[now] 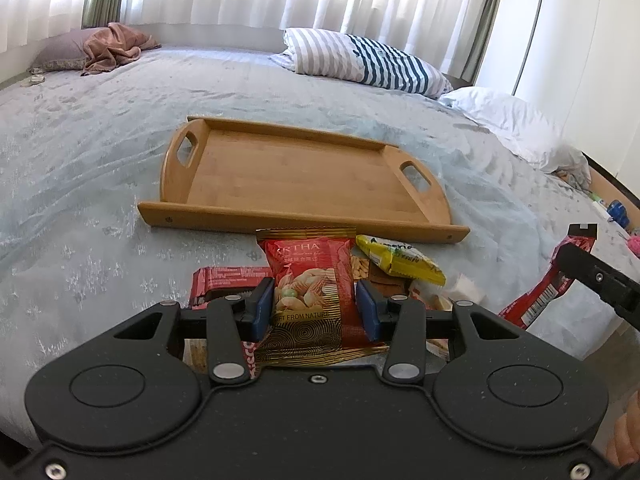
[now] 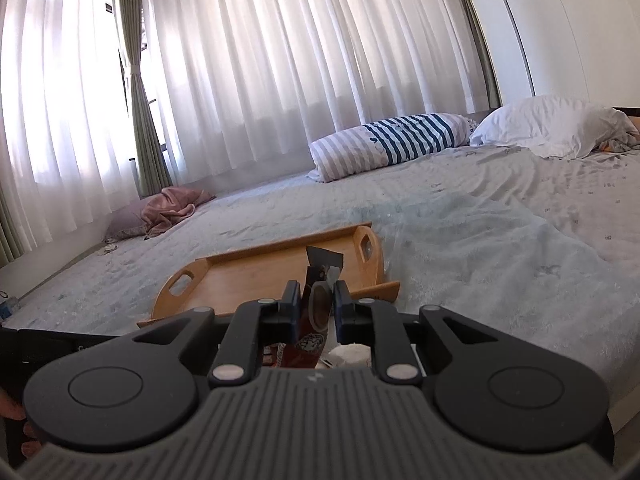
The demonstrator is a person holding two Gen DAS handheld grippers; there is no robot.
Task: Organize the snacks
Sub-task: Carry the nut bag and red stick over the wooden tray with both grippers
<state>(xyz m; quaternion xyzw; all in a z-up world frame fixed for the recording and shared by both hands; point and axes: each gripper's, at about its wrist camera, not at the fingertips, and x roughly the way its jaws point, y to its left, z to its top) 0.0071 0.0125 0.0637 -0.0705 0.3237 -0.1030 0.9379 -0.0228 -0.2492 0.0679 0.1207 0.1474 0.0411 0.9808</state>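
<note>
My left gripper (image 1: 315, 309) is shut on a red and gold nut packet (image 1: 310, 280), held just off the bed in front of the empty bamboo tray (image 1: 256, 216). Under and beside it lie a red bar wrapper (image 1: 224, 280), a yellow packet (image 1: 400, 258) and other small snacks. In the right wrist view my right gripper (image 2: 316, 305) is shut on a dark red snack stick (image 2: 318, 280) that stands upright between the pads, with the tray (image 2: 240, 276) behind it. That same stick (image 1: 536, 300) and a right finger (image 1: 596, 276) show at the right edge of the left wrist view.
The bed's pale blue blanket (image 1: 100, 168) spreads all around the tray. A striped pillow (image 1: 360, 60) and a white pillow (image 1: 516, 128) lie at the back right, and a pink cloth (image 1: 116, 44) sits at the back left. White curtains hang behind.
</note>
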